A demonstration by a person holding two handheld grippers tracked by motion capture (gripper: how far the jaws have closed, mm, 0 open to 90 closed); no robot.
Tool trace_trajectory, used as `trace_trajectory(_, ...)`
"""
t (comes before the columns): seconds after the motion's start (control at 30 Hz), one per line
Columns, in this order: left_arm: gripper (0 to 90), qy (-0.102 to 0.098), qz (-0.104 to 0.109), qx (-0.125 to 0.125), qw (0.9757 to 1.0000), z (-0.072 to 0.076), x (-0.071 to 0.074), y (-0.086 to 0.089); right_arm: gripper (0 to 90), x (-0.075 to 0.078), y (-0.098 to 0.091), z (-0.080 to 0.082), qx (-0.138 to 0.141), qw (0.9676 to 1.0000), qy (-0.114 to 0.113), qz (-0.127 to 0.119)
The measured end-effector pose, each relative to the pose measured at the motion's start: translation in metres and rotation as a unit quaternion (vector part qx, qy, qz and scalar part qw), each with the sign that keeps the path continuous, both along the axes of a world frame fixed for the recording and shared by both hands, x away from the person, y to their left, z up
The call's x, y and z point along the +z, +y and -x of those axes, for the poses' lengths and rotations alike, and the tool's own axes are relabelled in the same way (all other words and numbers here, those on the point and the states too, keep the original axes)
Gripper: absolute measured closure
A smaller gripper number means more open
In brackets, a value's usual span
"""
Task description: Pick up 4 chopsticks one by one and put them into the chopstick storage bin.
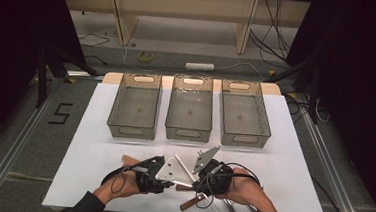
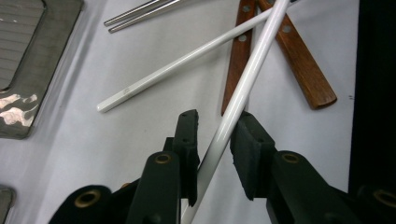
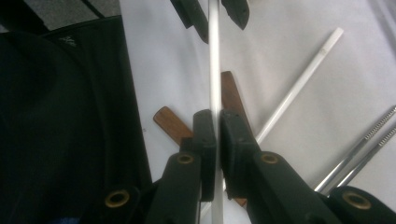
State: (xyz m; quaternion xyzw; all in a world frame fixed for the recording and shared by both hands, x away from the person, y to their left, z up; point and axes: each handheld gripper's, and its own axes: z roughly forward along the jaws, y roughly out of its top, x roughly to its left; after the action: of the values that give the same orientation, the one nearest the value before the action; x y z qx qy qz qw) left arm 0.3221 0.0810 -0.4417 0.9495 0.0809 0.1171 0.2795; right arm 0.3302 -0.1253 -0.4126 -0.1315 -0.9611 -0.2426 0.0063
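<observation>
A white chopstick (image 3: 214, 70) is clamped in my right gripper (image 3: 217, 123), which is shut on it, and runs straight ahead to my left gripper (image 3: 215, 14). In the left gripper view the same chopstick (image 2: 247, 79) passes slantwise between the jaws of my left gripper (image 2: 215, 126), and small gaps show beside it. A second white chopstick (image 2: 177, 63) lies on the white table. Both grippers meet near the table's front edge, left gripper (image 1: 163, 180) facing right gripper (image 1: 196, 179).
Two brown wooden handles (image 2: 303, 60) lie crossed under the held stick. A pair of metal chopsticks (image 3: 359, 149) lies beyond. Three grey mesh trays (image 1: 132, 131), (image 1: 188, 134), (image 1: 244, 140) stand in a row across the far half of the table (image 1: 98, 145).
</observation>
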Motion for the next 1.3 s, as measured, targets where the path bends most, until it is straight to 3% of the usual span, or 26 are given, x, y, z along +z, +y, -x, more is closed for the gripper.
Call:
trace_trajectory(0.13,75.7,-0.005,-0.019,-0.022,0.9996,0.004,0.0,-0.002,85.2,-0.003,-0.002,-0.001,0.02,0.9998,0.007,-0.005)
trace_trajectory(0.27,79.6,0.001,-0.035,-0.051,0.9981,0.007,0.0,-0.002,82.4,-0.002,-0.004,-0.003,0.019,0.9997,0.003,-0.014)
trace_trajectory(0.3,81.5,0.003,-0.038,-0.058,0.9976,0.008,0.0,-0.002,76.2,-0.002,-0.006,-0.004,0.022,0.9995,0.015,-0.015)
trace_trajectory(0.33,81.5,0.005,-0.042,-0.063,0.9971,0.009,0.0,-0.002,76.2,-0.002,-0.006,-0.004,0.022,0.9995,0.015,-0.015)
trace_trajectory(0.47,82.7,0.009,-0.048,-0.064,0.9967,0.01,0.0,-0.001,62.6,0.001,-0.009,-0.006,0.011,0.9997,0.015,-0.018)
trace_trajectory(0.53,82.8,0.011,-0.045,-0.06,0.9971,0.009,0.001,0.0,54.3,0.005,-0.011,-0.007,-0.012,0.9994,0.014,-0.031)
trace_trajectory(0.57,82.8,0.011,-0.043,-0.053,0.9976,0.008,0.002,0.001,54.3,0.005,-0.011,-0.007,-0.012,0.9994,0.014,-0.031)
trace_trajectory(0.63,82.8,0.011,-0.041,-0.044,0.9981,0.006,0.003,0.003,47.9,0.009,-0.014,-0.01,-0.029,0.9981,-0.001,-0.054)
trace_trajectory(0.7,82.8,0.009,-0.04,-0.031,0.9987,0.005,0.004,0.004,42.3,0.016,-0.019,-0.012,-0.065,0.9945,-0.014,-0.082)
trace_trajectory(0.77,82.8,0.01,-0.033,-0.014,0.9993,0.003,0.005,0.006,40.2,0.02,-0.023,-0.013,-0.084,0.9905,-0.031,-0.104)
trace_trajectory(0.8,82.8,0.011,-0.031,-0.005,0.9994,0.001,0.005,0.007,40.2,0.02,-0.023,-0.013,-0.084,0.9905,-0.031,-0.104)
trace_trajectory(0.87,82.8,0.013,-0.03,0.008,0.9994,-0.001,0.006,0.009,38.4,0.023,-0.027,-0.013,-0.105,0.9857,-0.044,-0.124)
trace_trajectory(0.9,82.8,0.014,-0.028,0.015,0.9994,-0.002,0.006,0.011,36.4,0.026,-0.031,-0.013,-0.121,0.9814,-0.056,-0.138)
trace_trajectory(0.93,82.8,0.013,-0.025,0.024,0.9993,-0.003,0.007,0.012,36.4,0.026,-0.031,-0.013,-0.121,0.9814,-0.056,-0.138)
trace_trajectory(1.07,82.8,0.015,-0.014,0.063,0.9978,-0.009,0.009,0.018,35.4,0.025,-0.036,-0.009,-0.144,0.9744,-0.073,-0.156)
trace_trajectory(1.13,82.8,0.019,-0.007,0.082,0.9964,-0.012,0.01,0.021,33.9,0.024,-0.039,-0.007,-0.159,0.969,-0.082,-0.17)
trace_trajectory(1.17,82.8,0.02,-0.004,0.089,0.9958,-0.013,0.01,0.023,32.7,0.021,-0.041,-0.005,-0.166,0.9669,-0.074,-0.179)
trace_trajectory(1.3,82.8,0.023,0.01,0.12,0.9925,-0.018,0.013,0.03,32.2,0.014,-0.044,-0.002,-0.174,0.9657,-0.072,-0.179)
